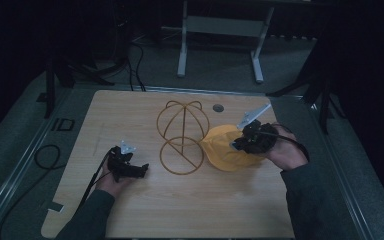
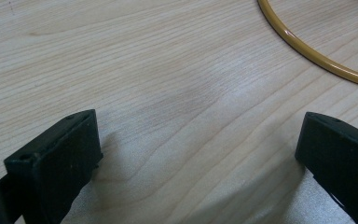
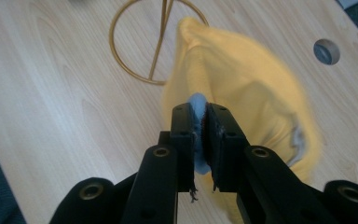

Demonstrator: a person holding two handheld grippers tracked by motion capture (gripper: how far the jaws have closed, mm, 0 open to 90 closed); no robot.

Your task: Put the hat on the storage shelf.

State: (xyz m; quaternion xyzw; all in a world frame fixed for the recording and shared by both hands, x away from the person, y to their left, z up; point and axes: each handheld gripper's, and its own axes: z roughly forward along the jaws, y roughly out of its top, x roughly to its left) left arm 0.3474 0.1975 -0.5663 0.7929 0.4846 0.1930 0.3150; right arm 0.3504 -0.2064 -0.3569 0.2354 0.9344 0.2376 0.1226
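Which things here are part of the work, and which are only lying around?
Part of the work:
- yellow cap, its blue part pinched by the right gripper
- gold wire stand
- left gripper, open over bare wood

Lying around:
- table
- cable loop on the floor
- white frame behind

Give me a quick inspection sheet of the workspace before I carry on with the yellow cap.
Surface: wooden tabletop, pale grain, with a round grommet hole near the far edge.
Job's things: yellow cap lying right of the gold wire stand; a pale blue part of it is pinched in the right tongs.
Clutter: nothing seen.
Grippers: left tongs open, low over bare wood near the stand's base ring; right tongs shut on the cap.
Cables: a black cable trails from the left tongs; another loop lies off the table's left edge.
Surroundings: dark room, grey floor, white frame legs behind the table.
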